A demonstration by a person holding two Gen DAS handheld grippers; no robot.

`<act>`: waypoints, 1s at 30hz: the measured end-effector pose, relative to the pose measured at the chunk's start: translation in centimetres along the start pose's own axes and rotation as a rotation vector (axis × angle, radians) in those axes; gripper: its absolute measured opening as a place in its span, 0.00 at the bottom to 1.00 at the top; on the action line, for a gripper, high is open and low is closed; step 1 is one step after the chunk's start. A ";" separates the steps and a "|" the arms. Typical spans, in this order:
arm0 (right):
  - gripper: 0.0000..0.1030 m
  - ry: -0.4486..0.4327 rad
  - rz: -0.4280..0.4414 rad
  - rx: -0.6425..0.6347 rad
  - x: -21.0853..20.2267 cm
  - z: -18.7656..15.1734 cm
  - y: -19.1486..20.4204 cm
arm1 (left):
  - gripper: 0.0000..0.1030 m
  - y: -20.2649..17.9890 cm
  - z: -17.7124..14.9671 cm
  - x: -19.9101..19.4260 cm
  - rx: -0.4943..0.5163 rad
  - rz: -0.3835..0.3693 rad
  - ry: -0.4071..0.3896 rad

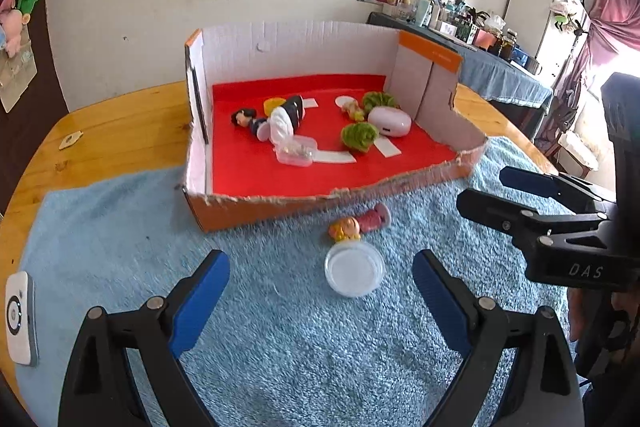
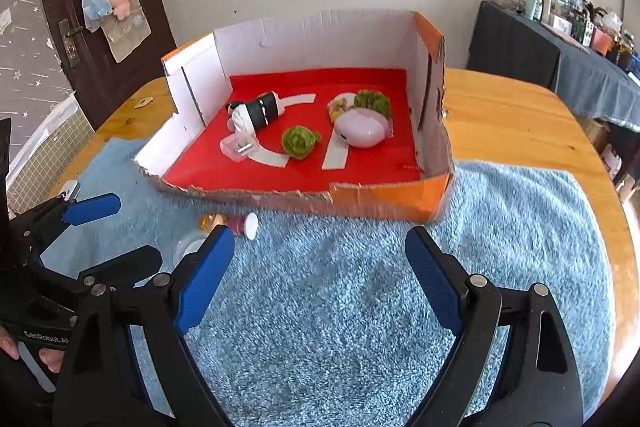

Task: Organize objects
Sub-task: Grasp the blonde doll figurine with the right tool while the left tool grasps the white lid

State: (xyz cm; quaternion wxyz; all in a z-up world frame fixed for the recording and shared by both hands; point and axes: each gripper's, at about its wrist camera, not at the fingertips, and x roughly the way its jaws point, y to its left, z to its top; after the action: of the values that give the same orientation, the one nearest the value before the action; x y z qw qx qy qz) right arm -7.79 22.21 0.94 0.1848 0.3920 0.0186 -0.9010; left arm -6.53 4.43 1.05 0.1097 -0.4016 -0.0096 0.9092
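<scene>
A small doll (image 1: 360, 223) (image 2: 230, 223) with orange hair and a pink dress lies on the blue towel (image 1: 280, 347) in front of the cardboard box (image 1: 260, 213) (image 2: 380, 201). A clear round dish (image 1: 354, 273) (image 2: 188, 243) sits beside it, just ahead of my open left gripper (image 1: 320, 299) (image 2: 136, 229). My right gripper (image 2: 320, 279) (image 1: 484, 187) is open over bare towel, right of both things. On the box's red floor lie a black-and-white doll (image 1: 280, 119), a clear plastic case (image 1: 296, 153), two green lettuce toys (image 1: 359, 137), a pink oval case (image 1: 389, 121) and a tiny figure (image 1: 352, 109).
The towel covers the near part of a round wooden table (image 2: 512, 115). A white device (image 1: 20, 319) lies at the towel's left edge and a small wooden tag (image 1: 70, 139) on the bare wood. The box's front wall is low and torn; its other walls stand tall.
</scene>
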 end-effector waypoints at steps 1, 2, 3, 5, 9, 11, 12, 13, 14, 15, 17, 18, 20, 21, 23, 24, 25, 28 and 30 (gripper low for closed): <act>0.85 0.003 0.000 0.004 0.1 -0.1 -0.1 | 0.92 -0.1 -0.1 0.2 0.000 -0.002 0.006; 0.85 0.005 0.001 0.008 0.1 -0.2 -0.2 | 0.92 -0.2 -0.3 0.4 -0.001 -0.005 0.012; 0.85 0.008 0.000 0.010 0.2 -0.3 -0.4 | 0.92 -0.2 -0.5 0.5 -0.001 -0.008 0.017; 0.85 0.013 -0.001 0.015 0.4 -0.4 -0.6 | 0.92 -0.4 -0.6 0.9 -0.001 -0.014 0.028; 0.85 0.024 -0.004 0.019 0.8 -0.4 -0.8 | 0.92 -0.8 -1.0 1.9 -0.001 -0.013 0.047; 0.85 0.031 -0.004 0.021 1.0 -0.4 -0.9 | 0.92 -0.9 -1.0 2.4 -0.003 -0.003 0.057; 0.85 0.036 -0.003 0.021 1.2 -0.4 -0.9 | 0.92 -0.9 -1.1 2.7 -0.007 0.003 0.064; 0.85 0.040 -0.002 0.020 1.3 -0.3 -0.9 | 0.92 -0.9 -1.1 3.0 -0.012 0.008 0.071; 0.85 0.043 -0.001 0.018 1.5 -0.3 -0.8 | 0.92 -0.8 -1.1 3.2 -0.016 0.015 0.075; 0.85 0.045 0.000 0.017 1.6 -0.3 -0.7 | 0.92 -0.6 -1.2 3.4 -0.024 0.028 0.079; 0.85 0.049 0.004 0.014 1.8 -0.2 -0.5 | 0.92 -0.1 -1.3 3.7 -0.036 0.061 0.085; 0.85 0.051 0.006 0.013 1.9 -0.2 -0.4 | 0.92 0.3 -1.3 3.9 -0.049 0.067 0.091; 0.85 0.056 0.012 0.011 2.2 -0.1 -0.1 | 0.91 1.2 -1.3 3.7 -0.077 0.061 0.087; 0.85 0.060 0.016 0.008 2.4 0.0 0.1 | 0.91 1.7 -1.2 3.5 -0.087 0.079 0.083; 0.85 0.065 0.023 -0.001 2.8 0.1 0.6 | 0.90 2.8 -1.2 3.4 -0.101 0.119 0.080; 0.85 0.068 0.029 -0.007 3.0 0.1 1.0 | 0.90 3.6 -1.2 3.3 -0.117 0.128 0.082; 0.85 0.072 0.034 -0.012 3.2 0.1 1.3 | 0.90 4.3 -1.3 3.3 -0.131 0.126 0.085; 0.85 0.087 0.047 -0.033 4.1 0.1 2.5 | 0.90 6.0 -1.5 2.7 -0.153 0.133 0.078; 0.85 0.097 0.057 -0.043 4.7 0.1 3.2 | 0.90 6.6 -1.6 2.4 -0.150 0.136 0.073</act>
State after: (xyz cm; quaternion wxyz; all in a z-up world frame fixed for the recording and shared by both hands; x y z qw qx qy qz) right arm -9.70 17.69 -1.96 0.2179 0.4315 0.0358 -0.8747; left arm -8.22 -1.61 -2.46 0.0178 -0.4413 -0.0465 0.8960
